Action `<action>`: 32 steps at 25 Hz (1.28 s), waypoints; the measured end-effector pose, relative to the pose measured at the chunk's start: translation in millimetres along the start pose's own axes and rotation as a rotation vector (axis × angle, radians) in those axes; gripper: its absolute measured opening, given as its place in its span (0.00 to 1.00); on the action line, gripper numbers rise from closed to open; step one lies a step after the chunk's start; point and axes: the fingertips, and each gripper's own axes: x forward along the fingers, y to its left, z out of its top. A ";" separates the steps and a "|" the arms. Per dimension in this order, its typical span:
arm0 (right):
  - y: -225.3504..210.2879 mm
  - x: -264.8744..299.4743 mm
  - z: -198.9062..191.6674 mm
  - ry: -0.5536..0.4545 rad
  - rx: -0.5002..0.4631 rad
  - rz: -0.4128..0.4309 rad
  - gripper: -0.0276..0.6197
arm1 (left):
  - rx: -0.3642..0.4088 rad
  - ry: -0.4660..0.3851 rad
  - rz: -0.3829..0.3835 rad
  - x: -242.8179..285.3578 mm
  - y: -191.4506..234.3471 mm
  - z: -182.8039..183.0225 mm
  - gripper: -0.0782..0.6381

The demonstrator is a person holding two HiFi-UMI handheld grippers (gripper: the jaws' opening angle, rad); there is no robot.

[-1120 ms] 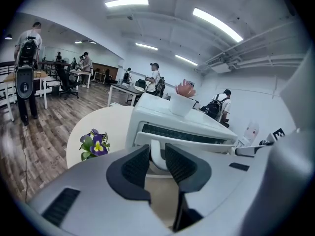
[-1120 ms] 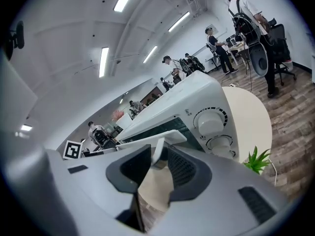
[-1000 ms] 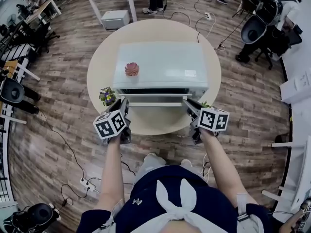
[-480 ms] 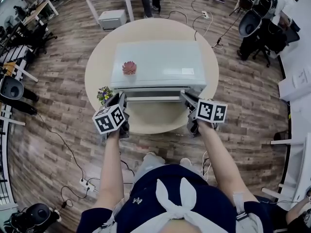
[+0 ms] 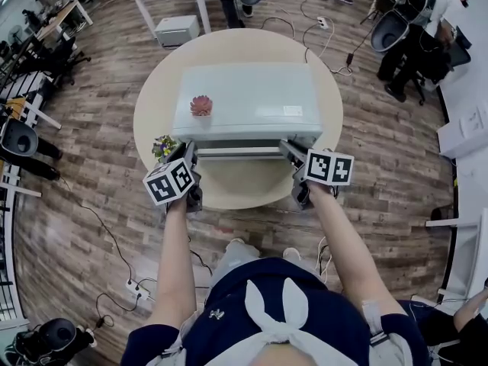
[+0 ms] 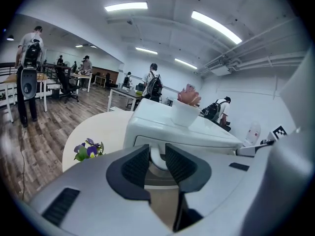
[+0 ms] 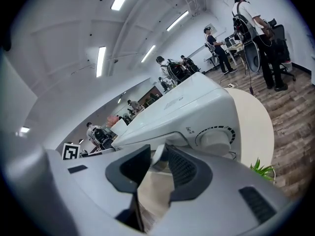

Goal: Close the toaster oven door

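A white toaster oven (image 5: 244, 97) stands on a round beige table (image 5: 236, 193). Its door (image 5: 240, 152) is swung up almost against the front, with a thin strip of it still showing in the head view. My left gripper (image 5: 191, 155) is shut on the left end of the door handle (image 6: 157, 157), whose white post sits between the pads. My right gripper (image 5: 287, 151) grips the handle's right end (image 7: 158, 156). Its jaws have just been opening a little, with the handle still between the pads. A dial (image 7: 215, 137) shows on the oven's front.
A small white pot with a pink succulent (image 5: 201, 106) rests on the oven's top. Purple flowers (image 5: 164, 147) stand at the oven's left and a green plant (image 7: 261, 171) at its right. Desks, chairs, cables and people surround the table.
The door has swung up from partly open to nearly shut. Both grippers have moved a little up and toward the oven with the handle.
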 end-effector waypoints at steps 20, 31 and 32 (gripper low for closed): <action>35.1 -28.5 4.2 -0.168 -0.410 -0.046 0.18 | 0.276 -0.146 0.007 -40.0 -53.9 7.5 0.23; 70.4 -49.7 -19.8 -0.194 -0.477 0.023 0.05 | 0.448 -0.188 -0.010 -77.3 -113.6 -12.2 0.16; 72.7 -51.3 -23.1 -0.190 -0.478 0.030 0.05 | 0.443 -0.186 -0.014 -79.7 -117.0 -14.9 0.16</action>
